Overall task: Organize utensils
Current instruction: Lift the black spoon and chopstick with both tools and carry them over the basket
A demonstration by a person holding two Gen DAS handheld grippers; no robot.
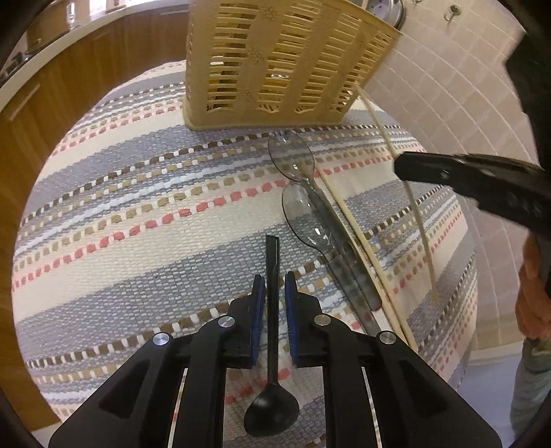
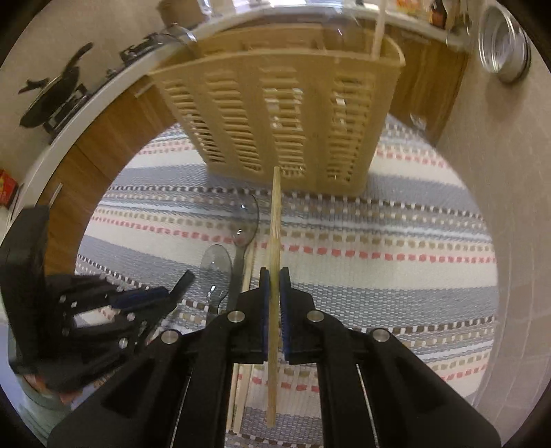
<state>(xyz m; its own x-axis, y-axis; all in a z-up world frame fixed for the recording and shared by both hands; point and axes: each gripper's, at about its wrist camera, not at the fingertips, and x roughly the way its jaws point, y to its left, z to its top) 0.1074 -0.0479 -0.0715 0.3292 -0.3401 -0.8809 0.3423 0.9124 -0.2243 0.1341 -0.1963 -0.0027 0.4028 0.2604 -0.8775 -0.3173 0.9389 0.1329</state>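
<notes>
A beige slotted utensil caddy [image 1: 275,65] stands at the far side of a round table with a striped woven cloth [image 1: 137,206]; it also shows in the right wrist view [image 2: 286,113]. My left gripper [image 1: 274,286] is shut on a black plastic spoon [image 1: 272,344], handle pointing forward, bowl under the gripper. My right gripper [image 2: 274,279] is shut on a wooden chopstick [image 2: 275,241] and holds it above the cloth. Two clear plastic spoons [image 1: 303,193] and another chopstick [image 1: 361,241] lie on the cloth. The right gripper shows in the left wrist view [image 1: 475,179].
A tiled wall [image 1: 447,86] runs close along the table's right side. Wooden cabinets and a counter [image 2: 103,113] with a pan [image 2: 58,100] stand behind the table. A steel lid [image 2: 502,48] hangs on the wall. The caddy holds a chopstick [image 2: 378,27].
</notes>
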